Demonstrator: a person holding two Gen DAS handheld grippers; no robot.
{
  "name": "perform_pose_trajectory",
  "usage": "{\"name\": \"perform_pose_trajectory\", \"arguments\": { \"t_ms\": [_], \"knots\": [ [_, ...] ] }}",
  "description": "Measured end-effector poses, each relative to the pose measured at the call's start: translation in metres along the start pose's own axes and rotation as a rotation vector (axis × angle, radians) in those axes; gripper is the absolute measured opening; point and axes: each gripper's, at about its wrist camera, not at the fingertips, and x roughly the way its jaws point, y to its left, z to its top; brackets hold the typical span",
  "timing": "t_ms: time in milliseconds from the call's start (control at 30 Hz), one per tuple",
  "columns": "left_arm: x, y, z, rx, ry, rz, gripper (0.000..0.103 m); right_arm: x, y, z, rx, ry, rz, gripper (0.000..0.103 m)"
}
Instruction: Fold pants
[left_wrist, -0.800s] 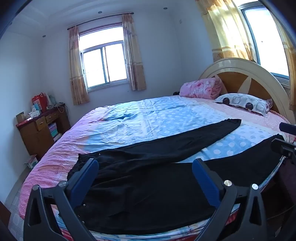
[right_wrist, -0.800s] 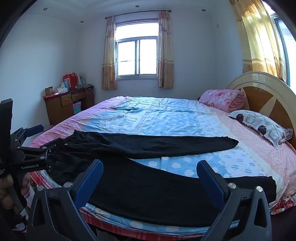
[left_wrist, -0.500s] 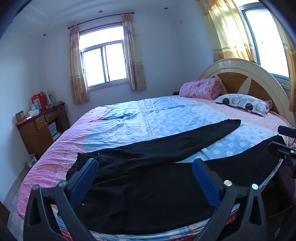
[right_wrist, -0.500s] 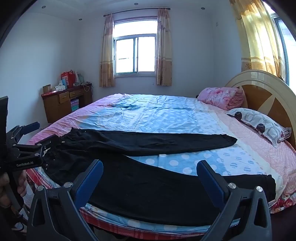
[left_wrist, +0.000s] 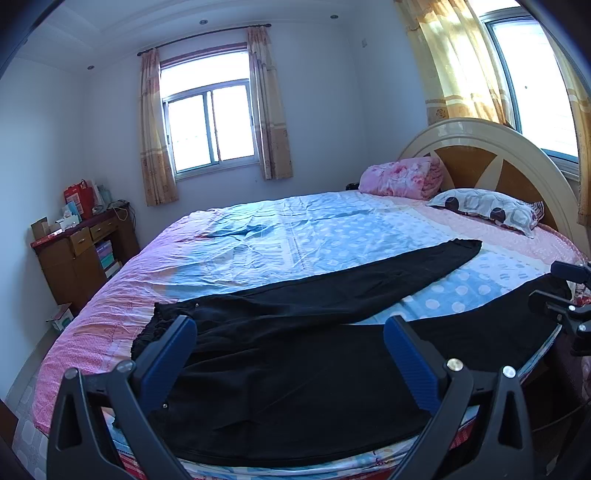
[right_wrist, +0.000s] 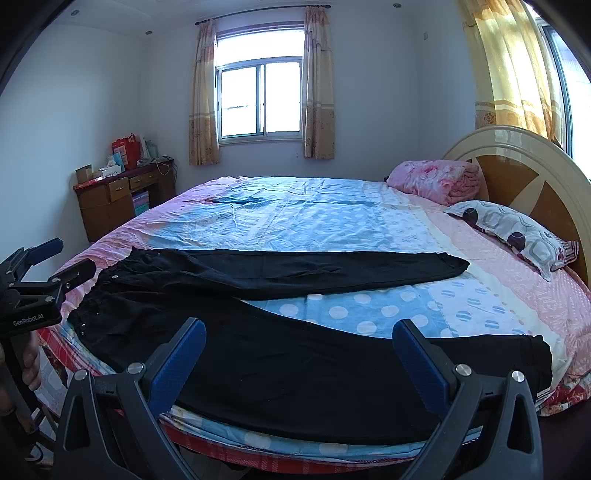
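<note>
Black pants (left_wrist: 295, 354) lie spread flat on the near part of the round bed, legs in a V, waist at the left. They also show in the right wrist view (right_wrist: 295, 362). My left gripper (left_wrist: 290, 350) is open and empty, hovering above the near leg close to the waist. My right gripper (right_wrist: 299, 354) is open and empty above the near leg, nearer the cuff end. The left gripper shows at the left edge of the right wrist view (right_wrist: 40, 273); the right gripper shows at the right edge of the left wrist view (left_wrist: 565, 295).
The bed (left_wrist: 314, 236) has a blue and pink dotted sheet. A patterned pillow (left_wrist: 484, 208) and a folded pink blanket (left_wrist: 402, 177) lie by the wooden headboard (left_wrist: 491, 162). A wooden desk (left_wrist: 81, 254) with clutter stands at the left wall under a window.
Both grippers have drifted a little; the left gripper sits slightly higher in the right wrist view. The pants have not moved and both grippers stay open.
</note>
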Motion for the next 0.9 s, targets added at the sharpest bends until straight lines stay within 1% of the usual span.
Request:
{"name": "perform_pose_trajectory", "arguments": {
  "t_ms": [900],
  "knots": [
    [0.0046, -0.0020, -0.0034, -0.009, 0.009, -0.008, 0.103, 0.0045, 0.0032, -0.0014, -0.006, 0.016, -0.011, 0.102]
  ]
}}
